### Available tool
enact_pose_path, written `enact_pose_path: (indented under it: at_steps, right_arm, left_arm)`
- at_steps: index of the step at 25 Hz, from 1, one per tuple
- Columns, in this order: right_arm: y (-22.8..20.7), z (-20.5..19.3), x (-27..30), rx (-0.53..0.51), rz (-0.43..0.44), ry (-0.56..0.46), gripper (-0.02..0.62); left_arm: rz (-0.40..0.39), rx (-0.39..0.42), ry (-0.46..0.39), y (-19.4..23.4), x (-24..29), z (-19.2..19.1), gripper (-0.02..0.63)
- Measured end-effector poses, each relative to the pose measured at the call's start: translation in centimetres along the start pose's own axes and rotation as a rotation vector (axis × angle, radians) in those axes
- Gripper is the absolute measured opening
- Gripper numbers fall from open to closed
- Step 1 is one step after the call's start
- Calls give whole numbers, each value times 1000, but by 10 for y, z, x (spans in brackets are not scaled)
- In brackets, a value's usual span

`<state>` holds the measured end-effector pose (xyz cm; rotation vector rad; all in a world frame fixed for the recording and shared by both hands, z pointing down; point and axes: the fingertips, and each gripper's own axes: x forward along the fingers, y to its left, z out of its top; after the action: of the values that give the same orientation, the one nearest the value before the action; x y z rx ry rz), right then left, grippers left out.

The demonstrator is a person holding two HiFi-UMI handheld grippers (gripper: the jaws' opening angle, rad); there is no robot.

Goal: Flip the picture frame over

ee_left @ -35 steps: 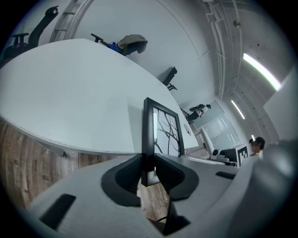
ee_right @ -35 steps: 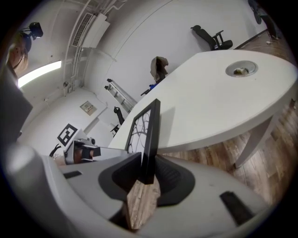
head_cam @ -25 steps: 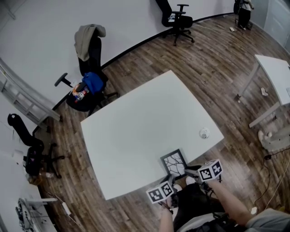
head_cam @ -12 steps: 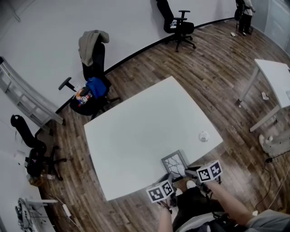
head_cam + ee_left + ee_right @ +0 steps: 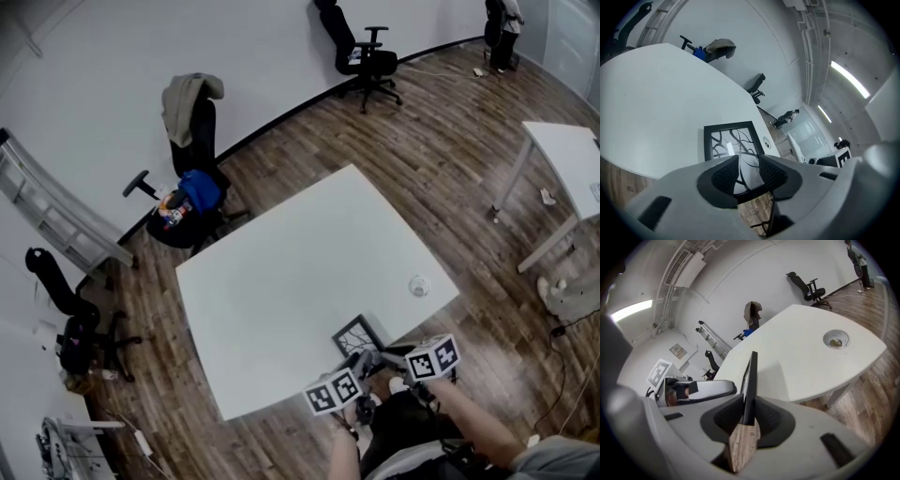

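One picture frame [image 5: 356, 334], two grippers [image 5: 352, 368] [image 5: 382, 357], two tables [image 5: 281, 281] [image 5: 567, 150], three chairs [image 5: 364, 52] [image 5: 195, 141] [image 5: 67, 319].

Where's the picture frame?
In the head view the picture frame stands at the table's near edge, clamped in the right gripper, whose jaws have just been closing.

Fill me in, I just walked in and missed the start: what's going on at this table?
A person works a claw in each hand at the near edge of the white table. The right claw is clamped on the edge of the picture frame, which looks tipped up. The left claw has just been opening, and its pads are off the frame. The frame's patterned front shows, so it is not yet flipped.
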<state>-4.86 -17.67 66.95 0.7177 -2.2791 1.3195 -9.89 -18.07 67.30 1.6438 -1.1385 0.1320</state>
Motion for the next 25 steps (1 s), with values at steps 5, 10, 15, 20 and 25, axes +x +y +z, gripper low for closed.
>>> enact_pose_path:
  at_steps: [5, 10, 15, 20, 25]
  right_arm:
    - [13, 9, -2, -74, 3, -28, 77]
    - [31, 16, -4, -183, -3, -76, 75]
    - [42, 21, -5, -287, -35, -128, 75]
    - [56, 27, -5, -487, -106, -164, 75]
    - [70, 26, -2, -650, -172, -173, 75]
  left_arm:
    - [7, 30, -16, -13, -1, 13, 121]
    - [60, 64, -34, -20, -2, 24, 121]
    - [97, 72, -35, -20, -4, 29, 130]
    - [115, 79, -54, -22, -8, 36, 143]
    - [124, 54, -57, -19, -15, 40, 147]
